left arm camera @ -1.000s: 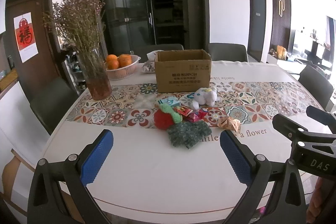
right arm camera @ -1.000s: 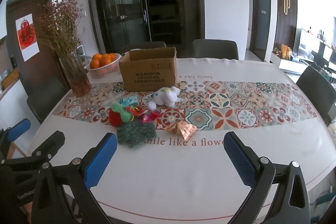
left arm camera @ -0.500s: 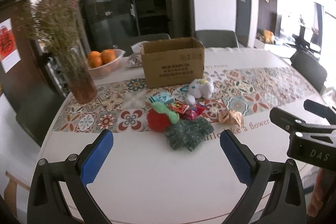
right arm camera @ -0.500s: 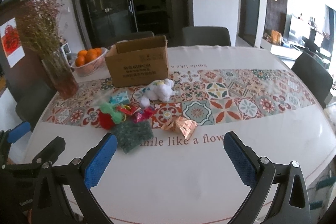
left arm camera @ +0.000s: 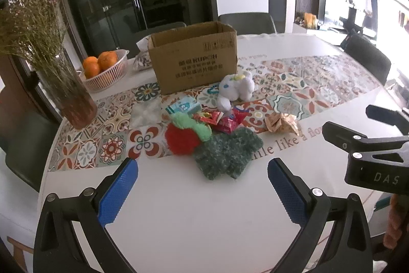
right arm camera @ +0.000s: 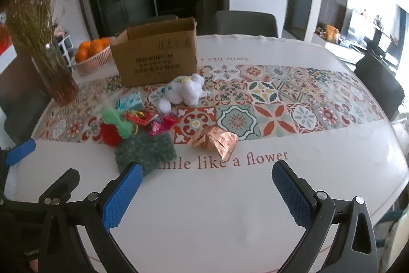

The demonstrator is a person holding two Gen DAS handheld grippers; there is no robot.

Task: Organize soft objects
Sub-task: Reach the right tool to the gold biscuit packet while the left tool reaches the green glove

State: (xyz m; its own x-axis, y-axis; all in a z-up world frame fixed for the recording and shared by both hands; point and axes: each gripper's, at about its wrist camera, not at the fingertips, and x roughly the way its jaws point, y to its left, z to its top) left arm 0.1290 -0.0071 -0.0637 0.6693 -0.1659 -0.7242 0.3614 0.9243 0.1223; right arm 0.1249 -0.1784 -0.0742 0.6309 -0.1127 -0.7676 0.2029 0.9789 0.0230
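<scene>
A pile of small items lies mid-table in front of an open cardboard box (left arm camera: 194, 58) (right arm camera: 156, 55). In it are a dark green fuzzy cloth (left arm camera: 227, 152) (right arm camera: 145, 149), a red and green plush strawberry (left arm camera: 182, 136) (right arm camera: 112, 127), a white plush toy (left arm camera: 236, 88) (right arm camera: 185, 91), red snack wrappers (left arm camera: 225, 119) (right arm camera: 156, 120), a teal packet (left arm camera: 182, 105) (right arm camera: 129, 100) and a crumpled copper foil wrapper (left arm camera: 281, 123) (right arm camera: 214, 141). My left gripper (left arm camera: 202, 189) is open, short of the green cloth. My right gripper (right arm camera: 204, 192) is open too, near the foil wrapper, holding nothing.
A glass vase of dried flowers (left arm camera: 67, 96) (right arm camera: 56, 76) stands at the left. A basket of oranges (left arm camera: 104, 71) (right arm camera: 90, 55) sits behind it beside the box. Dark chairs (left arm camera: 368, 60) (right arm camera: 245, 23) ring the round table (left arm camera: 204, 209).
Both grippers have moved forward toward the pile, which now looks larger and closer. Both stayed open and nothing on the table has shifted.
</scene>
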